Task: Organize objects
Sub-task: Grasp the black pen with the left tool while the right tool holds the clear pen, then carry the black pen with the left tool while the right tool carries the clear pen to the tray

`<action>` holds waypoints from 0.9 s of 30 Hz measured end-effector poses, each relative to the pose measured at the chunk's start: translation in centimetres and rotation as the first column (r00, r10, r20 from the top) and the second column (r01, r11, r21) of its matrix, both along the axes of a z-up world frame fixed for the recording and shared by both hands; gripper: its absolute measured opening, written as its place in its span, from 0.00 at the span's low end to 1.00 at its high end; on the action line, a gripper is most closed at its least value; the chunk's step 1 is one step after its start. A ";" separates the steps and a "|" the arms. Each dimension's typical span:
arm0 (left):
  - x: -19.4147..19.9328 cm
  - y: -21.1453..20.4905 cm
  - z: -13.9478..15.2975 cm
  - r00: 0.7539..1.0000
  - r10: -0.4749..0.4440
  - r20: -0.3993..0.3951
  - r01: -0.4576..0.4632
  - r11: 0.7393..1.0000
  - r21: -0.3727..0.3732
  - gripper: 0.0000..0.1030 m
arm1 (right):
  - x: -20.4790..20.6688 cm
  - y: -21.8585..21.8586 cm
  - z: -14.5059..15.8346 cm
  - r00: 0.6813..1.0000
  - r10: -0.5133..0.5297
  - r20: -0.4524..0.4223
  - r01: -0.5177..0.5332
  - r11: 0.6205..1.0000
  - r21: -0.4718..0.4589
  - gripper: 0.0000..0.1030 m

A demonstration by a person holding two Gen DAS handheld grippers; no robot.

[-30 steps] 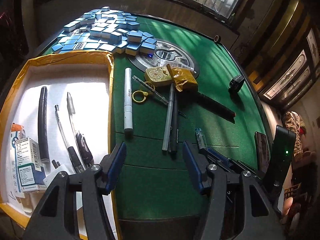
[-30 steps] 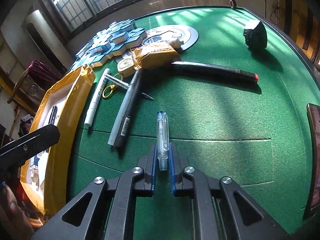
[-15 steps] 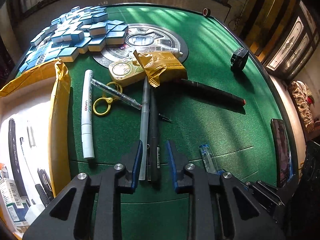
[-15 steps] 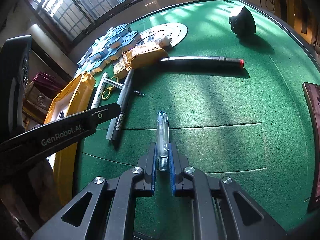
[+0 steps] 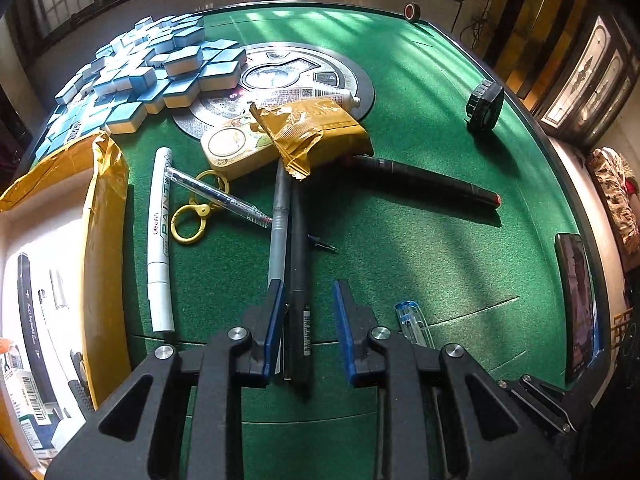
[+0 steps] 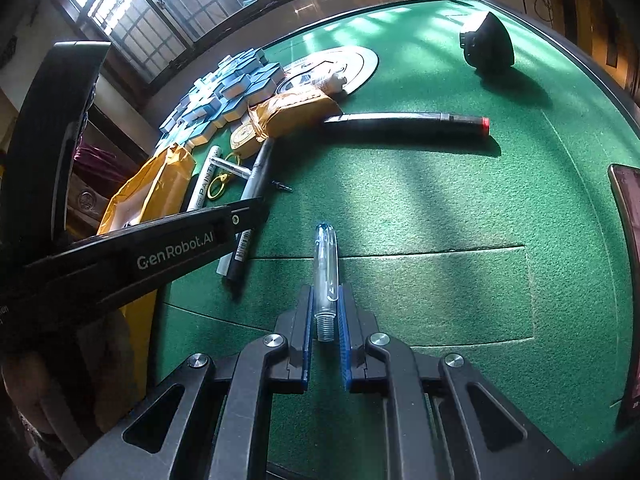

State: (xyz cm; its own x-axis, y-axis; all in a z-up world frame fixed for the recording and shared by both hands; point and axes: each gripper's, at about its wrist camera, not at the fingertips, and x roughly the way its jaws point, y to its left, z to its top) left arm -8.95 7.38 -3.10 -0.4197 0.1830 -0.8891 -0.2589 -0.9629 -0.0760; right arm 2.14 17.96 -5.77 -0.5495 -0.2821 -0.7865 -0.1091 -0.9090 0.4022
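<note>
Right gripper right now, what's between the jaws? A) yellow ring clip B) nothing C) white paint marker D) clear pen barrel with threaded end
D: in the right wrist view the right gripper is shut on the clear pen barrel, threaded end toward the camera; the white paint marker lies on the green felt.

Left claw (image 5: 306,300) angled downward, jaws just narrowed but apart; right claw (image 6: 325,304) clamped shut.

Sunlit barred windows (image 6: 152,12) behind green felt table (image 6: 440,208).

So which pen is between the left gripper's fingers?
The black pen, beside the grey pen; the white paint marker lies off to the side.
</note>
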 end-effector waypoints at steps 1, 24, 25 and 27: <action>0.1 0.1 0.1 1.000 -0.007 -0.007 0.007 1.000 0.005 0.21 | 0.0 0.0 0.0 1.000 0.000 0.000 0.000 1.000 -0.001 0.10; 4.9 -3.2 -1.4 0.990 -0.013 0.141 0.014 1.000 -0.007 0.13 | -0.4 -0.4 0.1 1.000 -0.012 0.002 0.012 1.000 0.026 0.11; 4.7 -2.9 -1.4 0.991 -0.014 0.131 0.017 1.000 -0.021 0.13 | -0.5 -0.5 0.2 1.000 -0.014 0.003 0.014 0.999 0.033 0.11; 4.4 -2.3 -1.4 0.994 -0.019 0.105 0.023 0.999 -0.032 0.13 | -0.5 -0.7 0.2 1.000 -0.015 0.002 0.015 0.999 0.050 0.11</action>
State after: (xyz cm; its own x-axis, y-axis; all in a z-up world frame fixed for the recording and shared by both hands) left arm -4.55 5.05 -4.53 -0.3200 0.1609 -0.9337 -0.2715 -0.9597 -0.0724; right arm 1.63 17.28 -5.54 -0.5511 -0.2344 -0.8008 -0.1239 -0.9261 0.3564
